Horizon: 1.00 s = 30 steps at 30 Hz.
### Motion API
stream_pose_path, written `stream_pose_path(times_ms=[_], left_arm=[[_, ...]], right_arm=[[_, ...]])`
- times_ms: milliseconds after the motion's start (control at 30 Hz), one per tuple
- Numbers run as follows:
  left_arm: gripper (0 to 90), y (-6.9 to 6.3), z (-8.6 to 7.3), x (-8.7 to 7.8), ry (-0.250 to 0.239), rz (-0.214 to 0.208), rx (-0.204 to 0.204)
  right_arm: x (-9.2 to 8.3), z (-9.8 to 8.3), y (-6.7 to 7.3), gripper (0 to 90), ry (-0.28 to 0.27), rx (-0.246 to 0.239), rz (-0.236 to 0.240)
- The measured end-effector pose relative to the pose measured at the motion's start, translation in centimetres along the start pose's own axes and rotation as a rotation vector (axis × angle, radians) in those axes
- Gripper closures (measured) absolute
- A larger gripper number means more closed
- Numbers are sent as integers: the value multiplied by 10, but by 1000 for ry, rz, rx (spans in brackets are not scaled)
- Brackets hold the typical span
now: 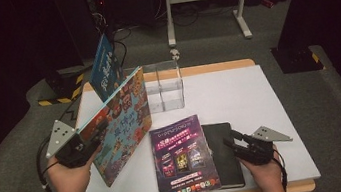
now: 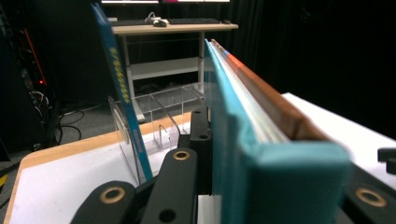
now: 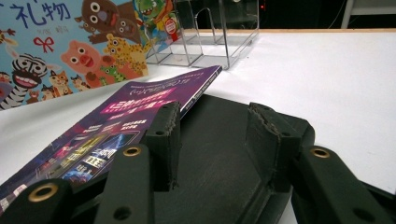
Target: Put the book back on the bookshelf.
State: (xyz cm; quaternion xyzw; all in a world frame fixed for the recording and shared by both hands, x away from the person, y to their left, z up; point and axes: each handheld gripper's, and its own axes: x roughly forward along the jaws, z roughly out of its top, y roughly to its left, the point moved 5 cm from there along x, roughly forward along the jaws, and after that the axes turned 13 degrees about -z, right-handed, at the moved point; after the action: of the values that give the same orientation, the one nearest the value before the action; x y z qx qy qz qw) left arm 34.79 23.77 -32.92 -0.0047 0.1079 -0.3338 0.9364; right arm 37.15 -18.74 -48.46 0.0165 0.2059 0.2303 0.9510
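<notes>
- The left gripper [image 1: 94, 133], at about 8 o'clock on the white table [image 1: 238, 91], is clamped on the lower edge of the picture book [image 1: 121, 120]. The left gripper view shows the teal spine wedged between the black jaws.
- The picture book is held tilted off the table. Its long axis runs from the left hand [image 1: 69, 178] up toward 1 o'clock, so its top corner points at the clear acrylic rack [image 1: 164, 86].
- A blue book [image 1: 106, 67] already stands leaning in the rack's left end, at about 11 o'clock from the gripper. The free slots lie just to its right, at 12 to 1 o'clock from the held book. I judge that the next move depends on lining the book's lower edge up with one of those slots. The left hand is clearly the nearer one.
- The picture book's cover shows cartoon animals and large Chinese characters; "礼物" is legible in the right gripper view. The blue book's yellow lettering is too blurred to read.
- The purple magazine [image 1: 182, 157] lies flat at 6 o'clock, with its right edge overlapping the black notebook [image 1: 222, 154]. Its print is too small to read.
- The right gripper [image 1: 229, 141], at about 4 o'clock, rests with its jaws parted over the black notebook's cover, and the pads press on nothing.
</notes>
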Motion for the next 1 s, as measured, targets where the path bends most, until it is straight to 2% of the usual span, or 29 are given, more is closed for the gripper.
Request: stream_pose_path(times_ms=[200, 233, 267, 300, 367, 433, 700, 733, 767, 800, 833, 867, 967, 1000], left_arm=[[812, 13, 10, 2, -5, 65, -13], [812, 13, 10, 2, -5, 65, -13], [812, 16, 11, 6, -2, 97, -9], [812, 16, 11, 6, -2, 97, -9], [812, 19, 14, 13, -7, 136, -6], [812, 21, 15, 16, -6, 145, -7], [811, 32, 28, 58, -16, 225, -11], [811, 32, 28, 58, -16, 225, -11], [812, 36, 30, 68, -17, 246, -10], [811, 36, 30, 68, -17, 246, -10], [811, 39, 31, 77, -25, 263, -4], [811, 39, 31, 77, -25, 263, -4], [811, 44, 33, 95, -50, 296, 5], [811, 44, 33, 95, -50, 296, 5]], right_arm=[[-2, 1, -1, 552, -8, 11, 4], [-2, 2, -1, 552, -10, 11, 4], [-3, 2, -2, 552, -12, 13, 4], [-3, 2, -2, 552, -12, 14, 4], [-3, 2, -2, 552, -12, 16, 5], [-3, 2, -2, 553, -13, 17, 8], [-3, 2, -1, 555, -13, 14, 16], [-3, 2, -1, 555, -13, 14, 16], [-4, 3, -1, 555, -15, 14, 18], [-4, 3, -1, 555, -15, 14, 18], [-4, 3, -1, 555, -15, 14, 18], [-4, 3, -1, 555, -15, 15, 21], [-4, 2, 1, 556, -13, 10, 25], [-4, 2, 1, 557, -12, 9, 27]])
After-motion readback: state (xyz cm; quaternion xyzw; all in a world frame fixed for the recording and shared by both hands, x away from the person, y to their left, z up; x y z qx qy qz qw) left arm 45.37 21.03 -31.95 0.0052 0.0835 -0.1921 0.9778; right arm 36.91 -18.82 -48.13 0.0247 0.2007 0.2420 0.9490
